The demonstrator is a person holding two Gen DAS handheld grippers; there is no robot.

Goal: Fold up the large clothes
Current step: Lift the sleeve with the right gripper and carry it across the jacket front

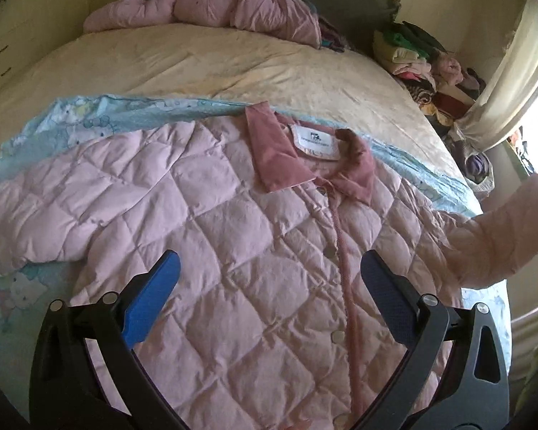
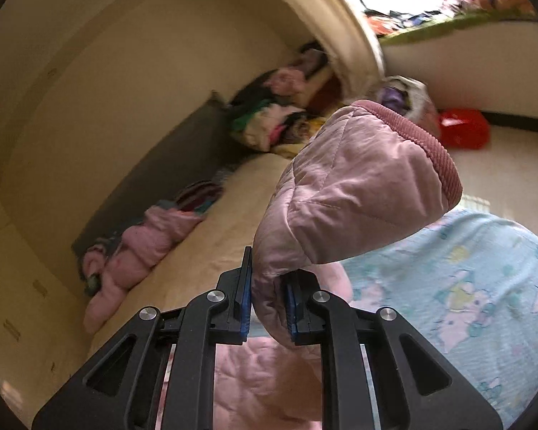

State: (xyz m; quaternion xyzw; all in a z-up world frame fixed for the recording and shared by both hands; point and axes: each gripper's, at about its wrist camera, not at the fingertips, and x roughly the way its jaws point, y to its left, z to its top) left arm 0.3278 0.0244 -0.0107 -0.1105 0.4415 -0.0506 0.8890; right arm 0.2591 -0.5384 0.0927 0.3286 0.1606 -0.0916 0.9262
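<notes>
On the bed [image 1: 204, 61], a pink quilted jacket [image 1: 204, 236] lies front-up on a light blue cartoon sheet [image 1: 89, 122], collar [image 1: 287, 157] toward the far side, snaps closed down the middle. Left gripper [image 1: 269, 279] hangs above the jacket's chest, fingers spread wide, holding nothing. Left view shows the whole jacket plus one sleeve [image 1: 498, 236] lifted off the bed at the right edge, but not what lifts it. Right view fills that in: right gripper [image 2: 267, 297] is clamped on the sleeve [image 2: 344, 193] a bit below its ribbed cuff [image 2: 430, 143], blue pads squeezing the fabric, cuff end flopping above the fingers. Both views show a crumpled pink coat [image 1: 211, 3] and a pile of clothes [image 1: 426, 68] by the far wall. Only the right view shows a red bag [image 2: 462, 127] on the floor.
</notes>
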